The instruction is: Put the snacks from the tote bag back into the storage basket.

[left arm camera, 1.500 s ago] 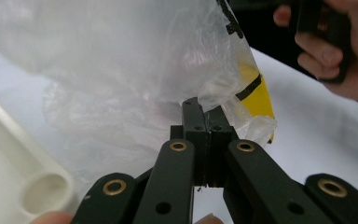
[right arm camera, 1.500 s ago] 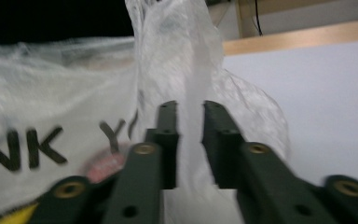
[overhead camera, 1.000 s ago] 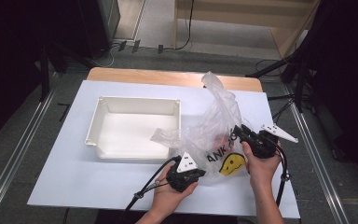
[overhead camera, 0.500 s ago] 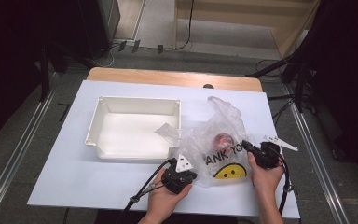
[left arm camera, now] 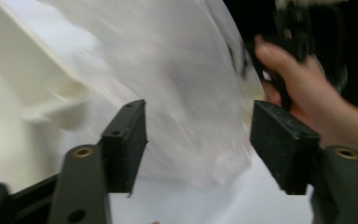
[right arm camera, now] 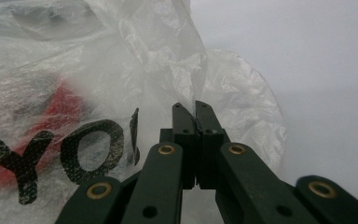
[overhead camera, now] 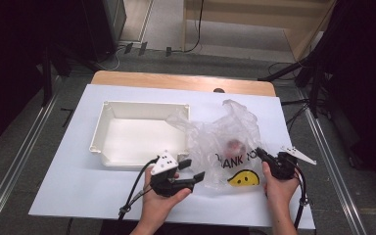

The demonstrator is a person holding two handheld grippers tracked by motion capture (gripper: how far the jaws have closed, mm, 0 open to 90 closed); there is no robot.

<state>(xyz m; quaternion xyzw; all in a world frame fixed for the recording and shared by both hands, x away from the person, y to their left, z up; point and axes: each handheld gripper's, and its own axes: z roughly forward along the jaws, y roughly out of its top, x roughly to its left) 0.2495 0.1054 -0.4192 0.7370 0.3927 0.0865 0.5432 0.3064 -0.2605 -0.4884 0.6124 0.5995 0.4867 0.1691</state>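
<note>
Crinkled clear plastic bag (overhead camera: 227, 147), black lettering, yellow smiley, something red inside; it lies on my white worktop (overhead camera: 78, 181), at three o'clock from the rigid white tray (overhead camera: 103, 125). Right claw (overhead camera: 260, 152) clamped on its thin edge, likely anchoring it. Left claw (overhead camera: 192, 169) has just been opening, nothing between, at the bag's nine o'clock side.

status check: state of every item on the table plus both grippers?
plastic bag: crumpled, lying on table, red item inside
white tray: upright, empty
left gripper: open, jaws have just been opening, nothing between them
right gripper: shut on plastic bag edge
</note>
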